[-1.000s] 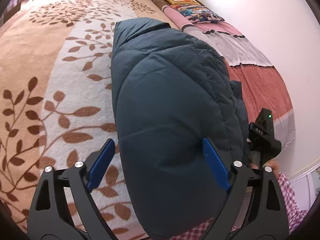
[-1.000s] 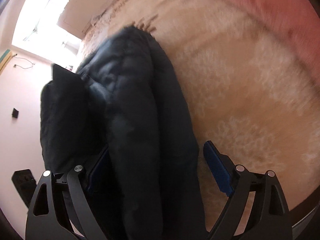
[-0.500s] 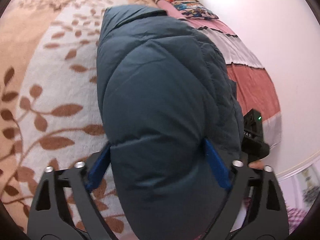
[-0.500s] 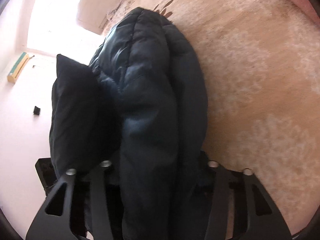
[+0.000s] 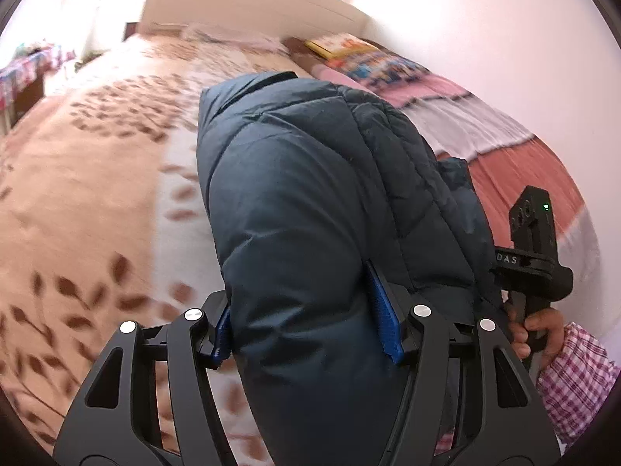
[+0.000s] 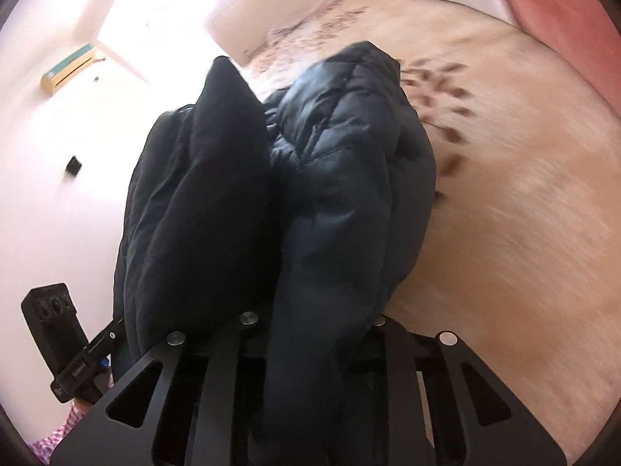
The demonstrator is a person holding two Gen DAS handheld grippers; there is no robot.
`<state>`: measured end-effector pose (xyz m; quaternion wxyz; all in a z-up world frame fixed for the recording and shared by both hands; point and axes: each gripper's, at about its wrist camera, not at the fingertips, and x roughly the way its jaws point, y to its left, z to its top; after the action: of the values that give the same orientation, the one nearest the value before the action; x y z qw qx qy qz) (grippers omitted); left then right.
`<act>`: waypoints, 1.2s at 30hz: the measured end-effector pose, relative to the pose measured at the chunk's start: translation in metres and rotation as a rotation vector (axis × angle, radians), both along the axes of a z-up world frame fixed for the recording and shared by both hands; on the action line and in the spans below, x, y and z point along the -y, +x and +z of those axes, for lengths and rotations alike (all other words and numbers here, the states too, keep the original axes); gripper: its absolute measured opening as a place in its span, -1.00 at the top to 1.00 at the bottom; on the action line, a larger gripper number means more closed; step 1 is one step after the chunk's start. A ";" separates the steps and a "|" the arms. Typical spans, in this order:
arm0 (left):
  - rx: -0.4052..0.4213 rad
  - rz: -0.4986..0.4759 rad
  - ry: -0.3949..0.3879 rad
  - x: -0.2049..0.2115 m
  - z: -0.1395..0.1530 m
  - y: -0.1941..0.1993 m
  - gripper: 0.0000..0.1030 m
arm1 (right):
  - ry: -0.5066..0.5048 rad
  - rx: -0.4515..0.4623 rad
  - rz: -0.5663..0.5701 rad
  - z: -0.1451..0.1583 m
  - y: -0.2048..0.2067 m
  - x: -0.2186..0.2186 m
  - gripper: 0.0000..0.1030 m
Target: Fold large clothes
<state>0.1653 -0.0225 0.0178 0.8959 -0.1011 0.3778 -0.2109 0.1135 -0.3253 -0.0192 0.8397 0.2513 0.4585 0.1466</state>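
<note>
Nearest, at the bottom of the left wrist view: left gripper (image 5: 306,328), its two blue pads (image 5: 382,322) pressed into a thick fold of one dark blue puffer jacket (image 5: 310,202). Pinched from both sides, with padding bulging between the fingers. Lifted above the bed blanket (image 5: 89,194), long axis running from the bottom centre up toward the upper middle of the frame, far end pointing at the headboard (image 5: 248,4).

Bottom of the right wrist view: right gripper (image 6: 310,334), closed on the same jacket (image 6: 349,178); pads hidden under the fabric, only the black finger frames visible. Here two lobes of the jacket, side by side, long axis again going up the frame.

Only in the left view: a hand (image 5: 539,330) with checked sleeve at lower right, holding the other gripper's handle; further, a striped pink quilt (image 5: 485,124) at right and one colourful book (image 5: 341,46) near the headboard. Only in the right view: a wall air conditioner (image 6: 70,70) at upper left.
</note>
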 end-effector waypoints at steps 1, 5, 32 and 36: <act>0.005 0.017 0.009 -0.010 0.003 0.008 -0.14 | -0.008 0.007 0.012 0.002 0.006 -0.008 0.57; 0.016 0.078 0.032 -0.040 0.008 0.037 -0.14 | -0.041 0.031 0.059 0.002 0.043 -0.054 0.58; -0.017 0.212 0.020 -0.076 0.017 -0.009 -0.54 | -0.194 0.076 -0.054 0.061 0.012 -0.057 -0.30; -0.020 0.206 0.062 -0.066 0.022 -0.040 -0.54 | -0.307 0.099 0.009 0.062 -0.033 -0.076 -0.30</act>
<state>0.1255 0.0435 0.0398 0.9117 -0.1136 0.3808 -0.1046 0.0801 -0.2492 0.0430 0.8891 0.1104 0.4347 0.0908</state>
